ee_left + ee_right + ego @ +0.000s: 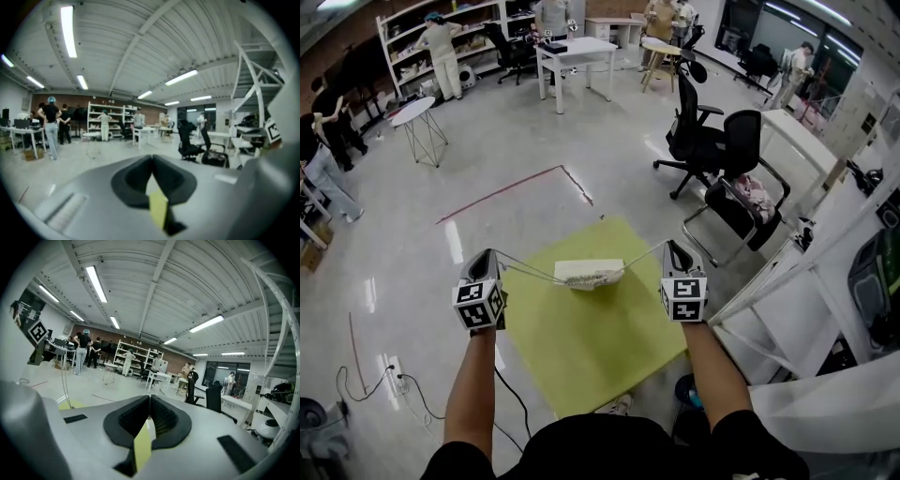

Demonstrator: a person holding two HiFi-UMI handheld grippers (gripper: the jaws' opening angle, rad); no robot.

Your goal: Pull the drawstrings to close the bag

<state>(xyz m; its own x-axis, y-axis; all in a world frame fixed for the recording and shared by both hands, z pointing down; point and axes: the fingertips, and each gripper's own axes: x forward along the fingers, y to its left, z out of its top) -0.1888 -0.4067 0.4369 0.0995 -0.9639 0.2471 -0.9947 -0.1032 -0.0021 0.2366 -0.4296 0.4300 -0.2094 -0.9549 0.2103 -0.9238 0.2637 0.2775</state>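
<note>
Left gripper (pixel 490 252) and right gripper (pixel 672 245) tight on bag (pixel 591 274) drawstrings (pixel 639 255)

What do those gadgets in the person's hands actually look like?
The left gripper and right gripper each have a grey moulded body, black pads and a yellow-green strip below them. Each carries a white cube printed with black square markers. The person wears a black short-sleeved top.

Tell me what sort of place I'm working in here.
Probably a shared workshop or lab, not a home. There are loaded open shelves, a white table and rolling office chairs on a bare polished floor, and long strip lights under an exposed ceiling.
</note>
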